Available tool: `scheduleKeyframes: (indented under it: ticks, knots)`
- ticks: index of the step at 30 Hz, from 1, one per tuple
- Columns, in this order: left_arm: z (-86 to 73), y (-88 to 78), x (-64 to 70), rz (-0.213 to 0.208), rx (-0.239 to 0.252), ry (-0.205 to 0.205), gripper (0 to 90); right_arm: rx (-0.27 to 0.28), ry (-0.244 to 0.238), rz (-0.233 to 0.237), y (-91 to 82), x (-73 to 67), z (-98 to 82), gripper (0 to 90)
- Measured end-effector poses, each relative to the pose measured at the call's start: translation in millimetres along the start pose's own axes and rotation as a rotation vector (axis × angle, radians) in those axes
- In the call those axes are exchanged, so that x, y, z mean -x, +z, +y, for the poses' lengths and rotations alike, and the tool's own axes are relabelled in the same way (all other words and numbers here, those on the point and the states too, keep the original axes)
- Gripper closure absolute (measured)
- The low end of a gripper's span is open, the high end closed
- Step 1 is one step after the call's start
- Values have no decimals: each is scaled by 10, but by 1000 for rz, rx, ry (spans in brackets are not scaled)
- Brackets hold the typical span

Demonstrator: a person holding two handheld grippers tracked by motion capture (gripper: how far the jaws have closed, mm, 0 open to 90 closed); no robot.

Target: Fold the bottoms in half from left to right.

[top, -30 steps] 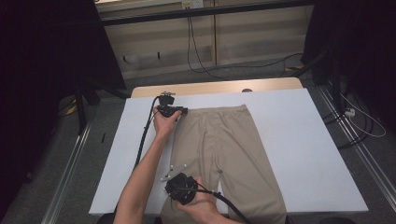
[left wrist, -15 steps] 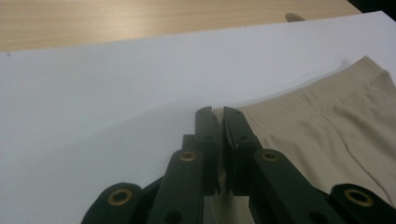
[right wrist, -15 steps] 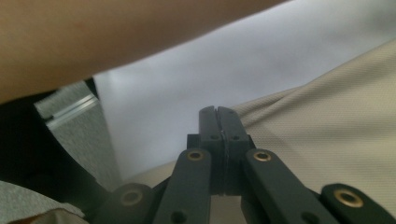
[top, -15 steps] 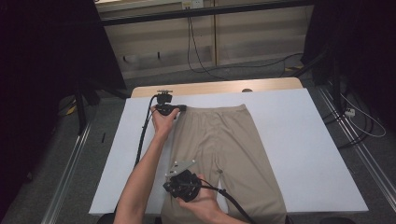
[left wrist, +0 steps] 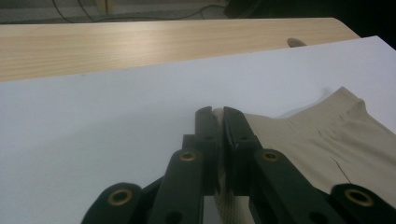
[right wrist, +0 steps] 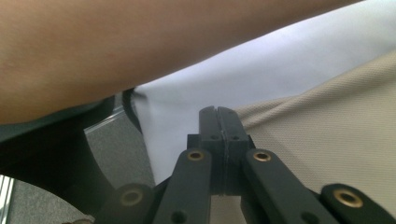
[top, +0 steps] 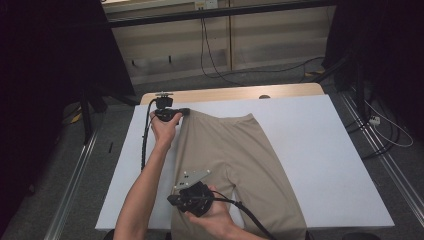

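Trousers (top: 235,165) lie flat on the white table (top: 325,150), their long axis running from the far waistband toward the person; from above, the left tongs (top: 184,111) sit at the far left waist corner and the right tongs (top: 171,200) at the near left leg edge. Left gripper view: tongs (left wrist: 218,113) clenched on the waistband corner. Right gripper view: tongs (right wrist: 218,112) clamped tight at the cloth's edge, so both grips line one side.

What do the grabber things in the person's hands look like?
Each is a black hand-held tool. The left gripper and the right gripper both have two flat black jaws on jointed black arms with brass-coloured rivets. A thick black cable trails from the left one, and another comes off the right. The right gripper carries a grey three-cornered plate with small holes. The forearms are bare, with no sleeves.
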State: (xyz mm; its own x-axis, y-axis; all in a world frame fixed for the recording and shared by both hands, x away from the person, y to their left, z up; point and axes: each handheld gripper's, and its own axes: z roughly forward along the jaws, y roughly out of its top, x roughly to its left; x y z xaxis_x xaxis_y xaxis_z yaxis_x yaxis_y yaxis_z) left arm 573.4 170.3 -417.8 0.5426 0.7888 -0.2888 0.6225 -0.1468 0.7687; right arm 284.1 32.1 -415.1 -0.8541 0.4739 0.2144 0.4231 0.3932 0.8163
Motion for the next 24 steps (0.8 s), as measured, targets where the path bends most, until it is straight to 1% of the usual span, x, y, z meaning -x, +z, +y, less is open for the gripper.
scheduleKeyframes:
  ticks: [1, 2, 3, 4, 5, 6, 8, 9, 10, 11, 13, 14, 17, 18, 19, 21, 22, 23, 24]
  knots:
    - [7, -58, -43, 10, 3, -4, 856, 4, -6, 4, -5, -16, 21, 900]
    - [7, -58, -43, 10, 3, -4, 856, 4, -6, 4, -5, -16, 21, 900]
    - [15, -92, -67, 11, 9, -7, 856, 10, -11, 13, -14, -30, 58, 900]
    - [22, -122, -79, 13, 11, -10, 856, 10, -11, 13, -14, -30, 58, 900]
    - [41, -175, -106, 19, 14, -11, 856, 22, -8, 22, -21, -46, 103, 900]
    - [41, -175, -106, 19, 14, -11, 857, 26, -9, 22, -23, -58, 122, 900]
    - [69, -238, -141, 20, 22, -24, 857, 40, -16, 30, -30, -92, 186, 900]
    - [90, -287, -168, 29, 26, -23, 856, 43, -21, 32, -35, -103, 209, 900]
    - [90, -287, -168, 29, 26, -23, 856, 43, -21, 32, -35, -103, 209, 900]
    - [108, -340, -193, 35, 30, -35, 856, 59, -26, 41, -43, -138, 279, 900]
    - [118, -370, -209, 40, 27, -30, 856, 71, -25, 51, -52, -160, 338, 900]
    - [125, -403, -220, 44, 31, -36, 857, 80, -29, 54, -59, -174, 383, 900]
    - [163, -524, -257, 66, 37, -32, 857, 97, -47, 61, -74, -213, 486, 900]
    - [163, -524, -257, 66, 37, -32, 857, 97, -47, 61, -74, -213, 486, 900]
    - [192, -601, -279, 76, 43, -36, 856, 111, -50, 70, -89, -244, 567, 900]
    - [221, -673, -304, 94, 55, -40, 857, 123, -43, 87, -95, -254, 626, 900]
    - [232, -710, -318, 100, 56, -37, 857, 131, -50, 87, -100, -264, 655, 900]
    - [232, -710, -318, 100, 56, -37, 857, 136, -55, 90, -106, -270, 675, 900]
    - [237, -746, -331, 109, 58, -37, 857, 143, -52, 96, -114, -273, 681, 900]
